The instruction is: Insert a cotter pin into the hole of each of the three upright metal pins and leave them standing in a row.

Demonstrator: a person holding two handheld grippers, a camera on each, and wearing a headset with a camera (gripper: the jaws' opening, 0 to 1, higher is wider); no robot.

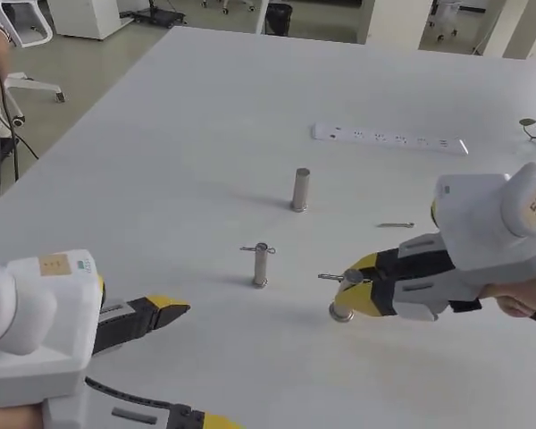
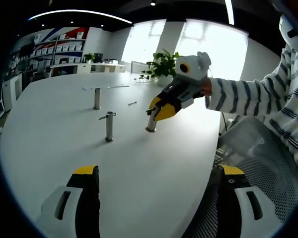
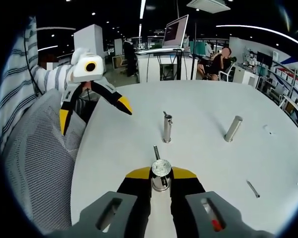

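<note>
table: white, matt, faint fine grain. upper pin, centre pin and lower-right pin — bare grey metal, satin sheen, smooth sides. loose cotter pin: thin bright wire. right gripper and left gripper: white matt plastic housings, with black and yellow plastic along the gripping parts. sleeve — striped knit cloth.

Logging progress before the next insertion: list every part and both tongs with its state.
Far pin: upright, no cotter pin.
Middle pin: upright, cotter pin through it.
Near pin: gripped, cotter pin at its top.
Loose cotter pin: lying on table.
Left tongs: open.
Right tongs: shut on near pin.
</note>
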